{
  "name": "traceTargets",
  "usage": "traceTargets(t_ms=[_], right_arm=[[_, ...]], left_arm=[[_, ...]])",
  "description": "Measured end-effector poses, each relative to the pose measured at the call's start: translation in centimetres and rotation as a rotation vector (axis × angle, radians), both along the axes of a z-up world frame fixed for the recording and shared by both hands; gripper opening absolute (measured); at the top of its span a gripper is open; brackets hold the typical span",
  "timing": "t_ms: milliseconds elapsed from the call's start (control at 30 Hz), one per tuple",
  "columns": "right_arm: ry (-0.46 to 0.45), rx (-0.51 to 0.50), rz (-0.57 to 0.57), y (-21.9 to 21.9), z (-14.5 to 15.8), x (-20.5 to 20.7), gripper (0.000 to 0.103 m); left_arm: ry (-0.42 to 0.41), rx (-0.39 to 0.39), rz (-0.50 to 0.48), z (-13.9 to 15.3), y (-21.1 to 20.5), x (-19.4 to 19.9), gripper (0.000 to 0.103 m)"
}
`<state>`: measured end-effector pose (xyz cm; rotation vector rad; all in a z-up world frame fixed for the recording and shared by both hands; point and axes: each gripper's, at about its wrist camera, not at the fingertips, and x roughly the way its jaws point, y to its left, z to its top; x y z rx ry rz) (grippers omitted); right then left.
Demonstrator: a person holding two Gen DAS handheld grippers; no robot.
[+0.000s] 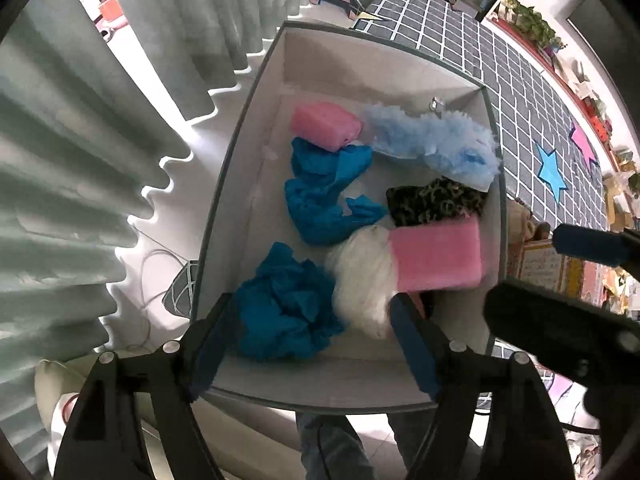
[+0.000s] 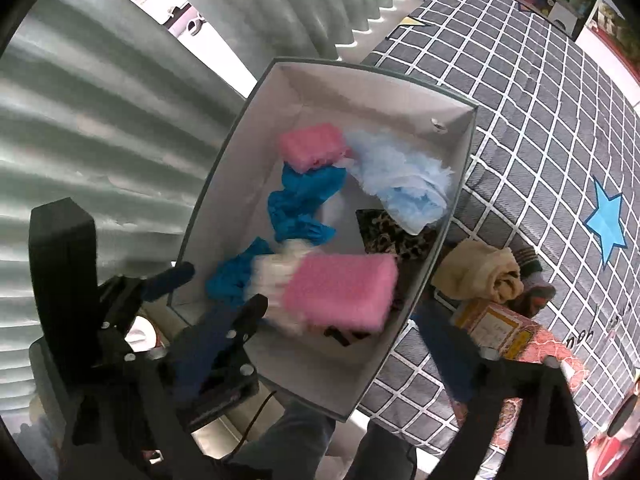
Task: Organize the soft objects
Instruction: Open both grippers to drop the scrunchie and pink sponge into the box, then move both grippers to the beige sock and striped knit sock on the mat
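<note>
Sponge first: the pink rectangular foam sponge sits in the grey-rimmed white cardboard box at about 11 o'clock from my right claw, just ahead of the fingertips and between their lines, with its long axis running from 9 to 3 o'clock, across my reach. My right claw is spread wide and grips nothing; one finger hangs over the near left rim and the other lies outside the right wall, over the grid-patterned grey cloth. The sponge looks blurred in this view, so I cannot tell if it is at rest. It lies on a white fluffy tuft, with a leopard-print fabric piece just beyond it at 12 o'clock. My left claw is also spread and empty, and from it the same sponge lies at 1 o'clock, while a crumpled blue plastic glove sits right between its fingers at 12 o'clock. I judge the left claw nearer the glove and the right nearer the sponge. A rolled cream towel waits outside the box at 1 o'clock from my right claw, close against the wall, and looks like the next thing to bring in.
</note>
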<state>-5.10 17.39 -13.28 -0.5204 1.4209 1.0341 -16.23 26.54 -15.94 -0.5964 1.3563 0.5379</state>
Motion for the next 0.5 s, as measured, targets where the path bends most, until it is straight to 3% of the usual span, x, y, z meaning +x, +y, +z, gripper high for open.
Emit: traceTargets(t_ms=[200, 500], right_arm=[[-0.031, 0.022, -0.006, -0.3, 0.8, 0.1, 0.102], [-0.015, 0.072, -0.084, -1.8, 3.0, 2.3, 0.102]], left_arm=[[-0.042, -0.012, 0.017, 0.5, -0.1, 0.0, 0.102], [-0.100, -0.046, 0.027, 2.4, 0.5, 1.3, 0.103]])
